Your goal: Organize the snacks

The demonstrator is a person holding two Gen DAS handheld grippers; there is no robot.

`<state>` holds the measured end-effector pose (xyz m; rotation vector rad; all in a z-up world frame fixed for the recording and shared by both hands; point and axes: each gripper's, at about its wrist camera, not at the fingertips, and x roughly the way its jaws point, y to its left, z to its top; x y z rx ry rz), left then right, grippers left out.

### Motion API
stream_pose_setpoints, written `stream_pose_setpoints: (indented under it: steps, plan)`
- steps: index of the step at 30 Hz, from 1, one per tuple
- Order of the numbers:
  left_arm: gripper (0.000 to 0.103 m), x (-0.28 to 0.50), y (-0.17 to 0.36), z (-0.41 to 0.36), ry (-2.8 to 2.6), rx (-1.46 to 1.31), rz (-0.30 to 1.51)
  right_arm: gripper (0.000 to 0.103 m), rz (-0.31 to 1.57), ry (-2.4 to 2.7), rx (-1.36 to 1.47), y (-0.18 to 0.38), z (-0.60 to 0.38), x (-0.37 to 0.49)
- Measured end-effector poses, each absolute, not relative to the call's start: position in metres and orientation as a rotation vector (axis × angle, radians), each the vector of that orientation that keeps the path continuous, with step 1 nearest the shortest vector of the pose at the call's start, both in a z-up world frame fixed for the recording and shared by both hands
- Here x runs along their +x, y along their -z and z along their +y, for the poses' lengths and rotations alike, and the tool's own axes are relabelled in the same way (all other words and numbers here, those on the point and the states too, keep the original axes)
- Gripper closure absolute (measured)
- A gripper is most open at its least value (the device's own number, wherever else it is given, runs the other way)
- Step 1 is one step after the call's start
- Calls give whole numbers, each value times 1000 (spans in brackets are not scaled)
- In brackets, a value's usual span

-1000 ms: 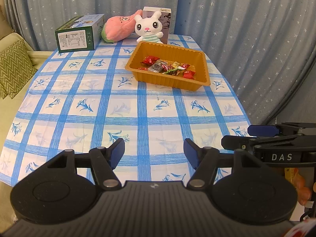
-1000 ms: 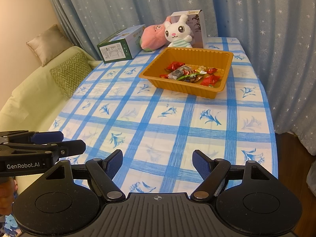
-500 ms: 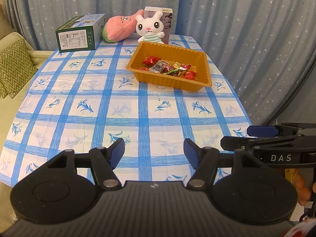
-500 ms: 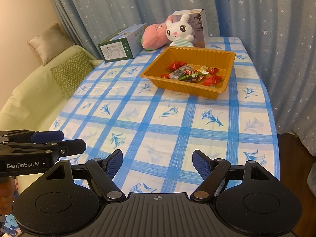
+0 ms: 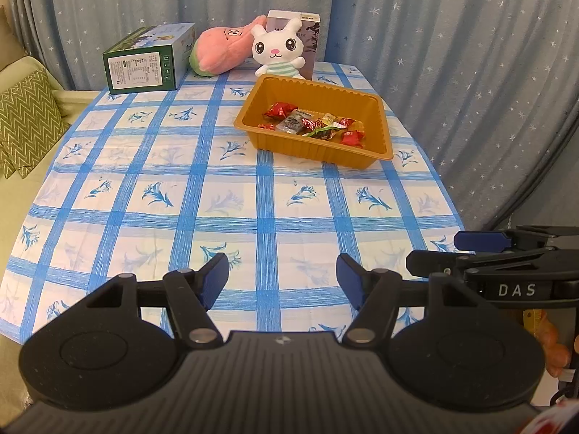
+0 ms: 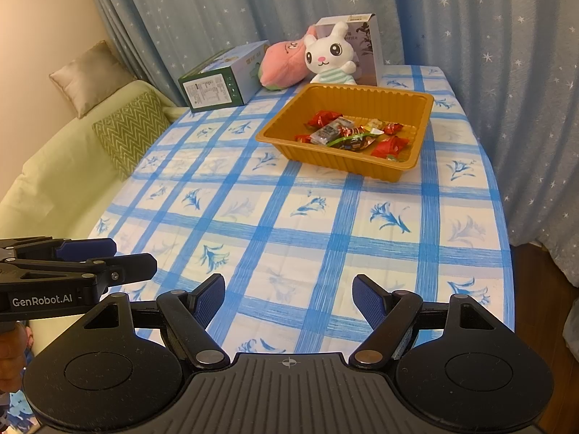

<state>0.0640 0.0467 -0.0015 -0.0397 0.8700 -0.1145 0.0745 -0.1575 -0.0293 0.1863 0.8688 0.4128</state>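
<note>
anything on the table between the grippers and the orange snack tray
Nothing visible. Only bare tablecloth lies between the open left gripper, the open right gripper and the orange tray. The green box and plush toys sit behind it.

A glossy, ribbed orange plastic tray [image 6: 416, 106] holds shiny foil-wrapped snacks [image 6: 354, 133] on a matt blue-checked cloth tablecloth [image 6: 325, 224].

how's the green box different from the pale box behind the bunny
The green cardboard box lies flat on its long side at the table's far left, in full view. The pale grey-lilac cardboard box stands upright at the far middle, partly hidden by the white plush bunny. The green box shows a white printed label on its end; the pale box shows dark plant artwork. Both sit on the blue checked tablecloth beyond the orange plastic tray.
</note>
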Motion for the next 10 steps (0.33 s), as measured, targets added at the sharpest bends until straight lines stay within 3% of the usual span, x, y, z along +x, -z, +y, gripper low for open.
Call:
stream_pose_setpoints:
  steps: [10]
  plan:
    - [39,70,5,51,108,-45,886,26,880,-422,187,36,-153,79]
